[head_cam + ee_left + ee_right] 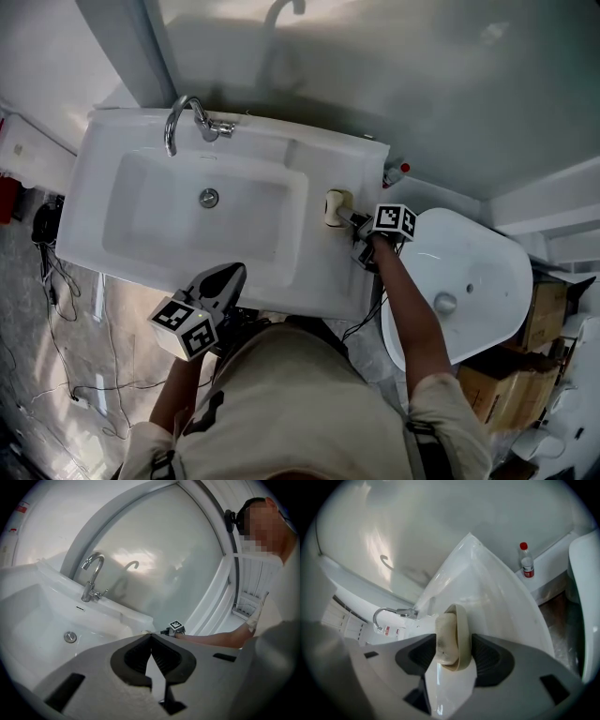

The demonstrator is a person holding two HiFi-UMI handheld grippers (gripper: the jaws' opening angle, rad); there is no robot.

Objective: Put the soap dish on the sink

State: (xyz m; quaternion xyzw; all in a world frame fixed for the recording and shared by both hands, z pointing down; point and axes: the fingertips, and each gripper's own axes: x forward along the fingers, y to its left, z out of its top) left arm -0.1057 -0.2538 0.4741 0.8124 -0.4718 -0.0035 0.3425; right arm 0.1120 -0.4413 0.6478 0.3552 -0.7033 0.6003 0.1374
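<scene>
My right gripper (349,219) has the soap dish (461,634) standing between its two pads, out at their far ends. The bar of soap (446,639) in it faces one pad and the dish's underside faces the other. The jaws stand partly open, only a little wider than the dish. I see no squeeze on it; at most a pad brushes its rim. Beyond and beneath the jaws is the flat ledge of the sink (323,272), with the basin off to one side and the faucet (393,613) well beyond it. A bottle (527,560) stands far past the tips and plays no part.

From above, the dish sits at the ledge just ahead of my tips. I cannot tell whether its base lies fully flat there, so that is what I want to settle first.

If it rocks or leans on a pad, I should nudge it down before I let it go. Then I should widen both pads evenly, so that neither drags the rim. I should back out straight along the line of my jaws, without swinging sideways. The glazed ledge looks slick and the soap sits loose, so any sideways drag could slide the dish toward the basin or tip the bar out.

My left gripper (151,637) hangs shut and empty over the near rim of the sink, with nothing to do here.
</scene>
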